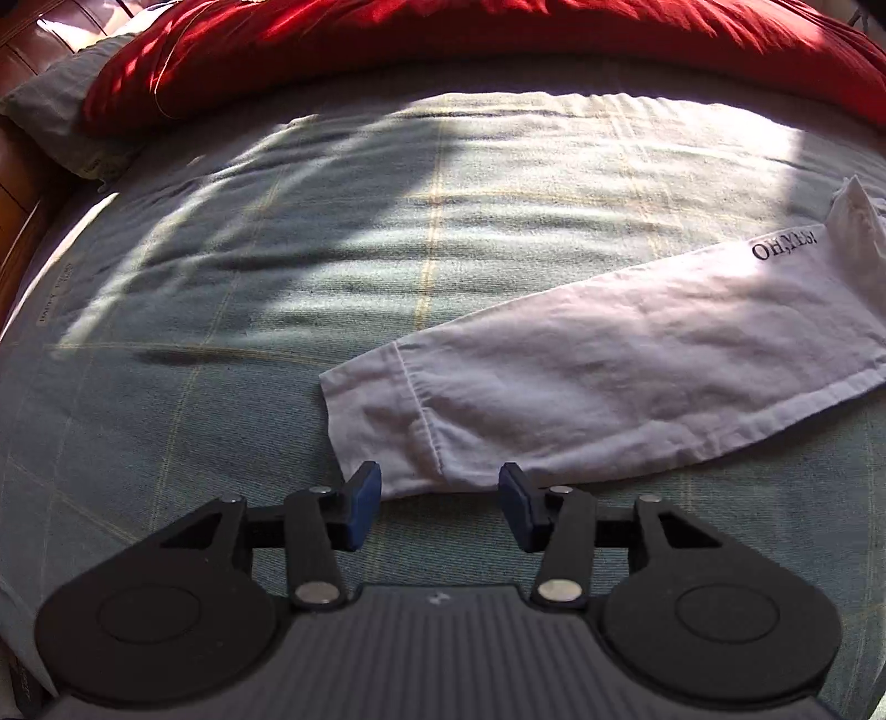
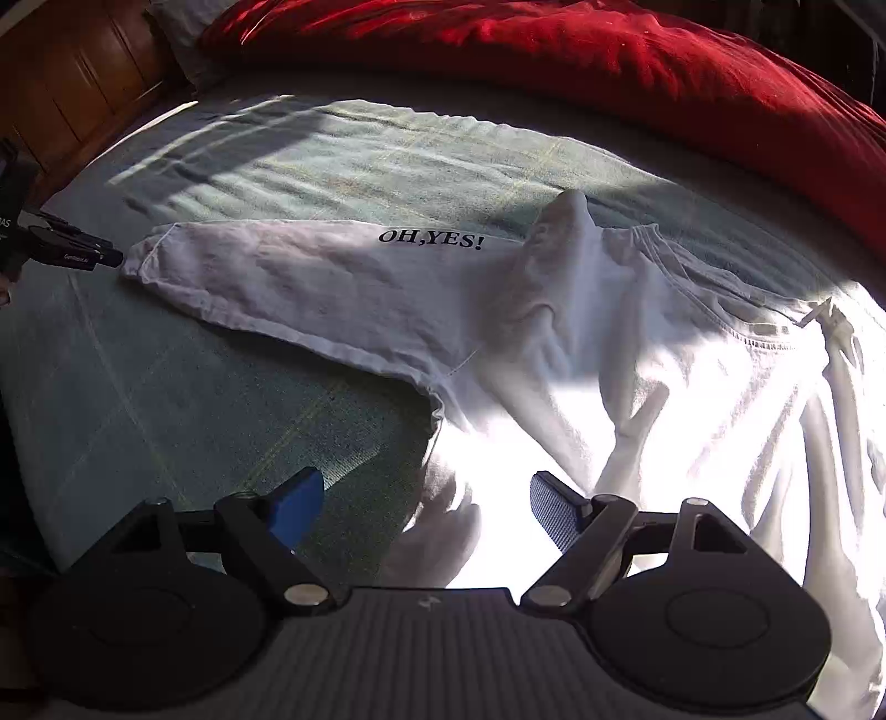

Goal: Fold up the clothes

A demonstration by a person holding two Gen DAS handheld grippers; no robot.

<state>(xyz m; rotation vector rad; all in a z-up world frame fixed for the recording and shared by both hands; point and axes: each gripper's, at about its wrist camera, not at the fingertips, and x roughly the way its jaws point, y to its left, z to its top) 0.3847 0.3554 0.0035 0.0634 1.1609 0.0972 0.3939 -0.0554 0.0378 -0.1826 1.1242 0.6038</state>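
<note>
Left gripper [image 1: 440, 507]: jaws apart, just short of the cuff [image 1: 382, 432] of the sleeve [image 1: 609, 354]. Right gripper [image 2: 426, 512]: jaws apart, over the edge of the white shirt [image 2: 692, 399], which lies spread on the green bedcover [image 1: 277, 249]. Beyond, a red duvet [image 2: 554, 50].

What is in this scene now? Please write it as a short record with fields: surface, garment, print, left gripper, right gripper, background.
surface: bed with a green checked cover
garment: white long-sleeved shirt, lying spread out, one sleeve stretched out flat
print: "OH,YES!" on the sleeve
left gripper: left gripper open, at the sleeve's cuff end, holding nothing
right gripper: right gripper open, over the shirt's side edge below the armpit, holding nothing
background: red duvet at the far side of the bed
</note>
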